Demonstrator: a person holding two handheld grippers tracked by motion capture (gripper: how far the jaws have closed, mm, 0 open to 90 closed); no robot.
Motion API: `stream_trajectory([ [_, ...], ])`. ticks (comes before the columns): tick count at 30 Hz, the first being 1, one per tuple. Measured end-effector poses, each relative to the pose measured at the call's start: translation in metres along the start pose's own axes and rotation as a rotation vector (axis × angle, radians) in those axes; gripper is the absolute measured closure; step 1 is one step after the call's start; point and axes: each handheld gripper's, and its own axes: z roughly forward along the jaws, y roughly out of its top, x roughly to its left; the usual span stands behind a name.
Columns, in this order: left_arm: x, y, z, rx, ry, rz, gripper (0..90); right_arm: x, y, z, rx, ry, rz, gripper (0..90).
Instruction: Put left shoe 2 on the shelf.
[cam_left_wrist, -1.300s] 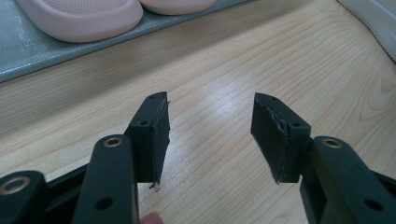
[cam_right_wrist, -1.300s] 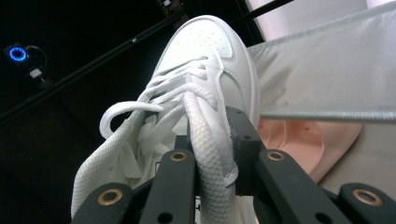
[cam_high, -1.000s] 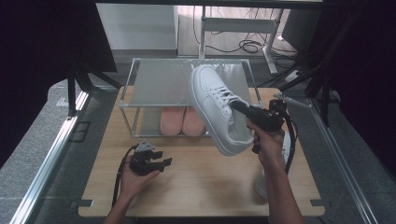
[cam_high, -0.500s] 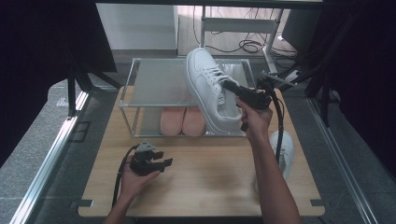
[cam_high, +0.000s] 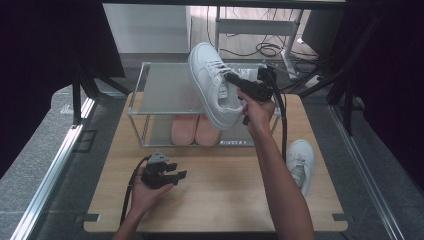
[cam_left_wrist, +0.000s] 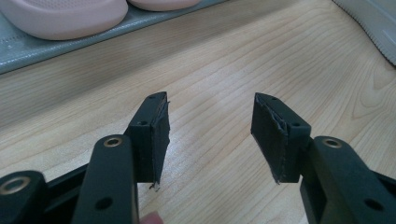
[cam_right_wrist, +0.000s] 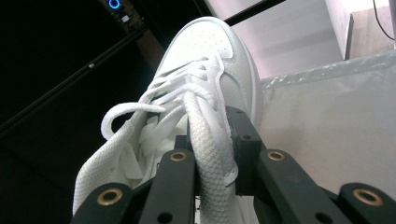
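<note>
One white shoe hangs tilted above the glass shelf, its tongue pinched by the right gripper. Near the bench front, the left gripper rests with its jaws spread and nothing between them.

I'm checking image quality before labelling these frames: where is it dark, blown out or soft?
High view: black curtains at both sides are nearly featureless, while the light wooden table is evenly lit. Right gripper view: the held white lace-up sneaker is bright against a dark left half, and the pale wall behind looks washed out. Left gripper view: the wood grain is crisp, but the pink slippers at the top edge are soft.
</note>
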Motion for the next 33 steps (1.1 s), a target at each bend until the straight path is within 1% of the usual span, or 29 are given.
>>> stream_trajectory([
  [3, 0.0, 0.0, 0.0, 0.0, -0.001, 0.001, 47.3, 0.003, 0.003, 0.009, 0.002, -0.019, -0.012, 81.5],
  [6, 0.001, 0.0, 0.0, 0.0, -0.001, 0.0, 47.3, 0.005, 0.005, 0.018, 0.004, -0.035, -0.011, 81.5],
  [11, 0.003, 0.0, -0.001, -0.003, -0.002, -0.002, 47.3, 0.007, 0.009, 0.034, 0.004, -0.059, 0.006, 81.5],
  [19, 0.003, 0.0, -0.002, -0.007, -0.01, -0.004, 47.3, 0.013, 0.019, 0.057, 0.007, -0.1, -0.004, 81.5],
  [22, 0.003, 0.0, -0.002, -0.009, -0.01, -0.005, 47.3, 0.01, 0.021, 0.068, 0.012, -0.116, 0.006, 81.5],
  [26, 0.005, 0.0, -0.002, -0.008, -0.01, -0.005, 47.3, 0.005, 0.021, 0.084, 0.017, -0.151, 0.025, 81.4],
  [27, 0.005, 0.0, -0.002, -0.009, -0.01, -0.004, 47.3, 0.004, 0.021, 0.087, 0.017, -0.155, 0.038, 81.4],
  [33, 0.007, 0.0, -0.003, -0.011, -0.011, -0.007, 47.3, -0.001, 0.02, 0.104, 0.035, -0.18, 0.068, 81.1],
])
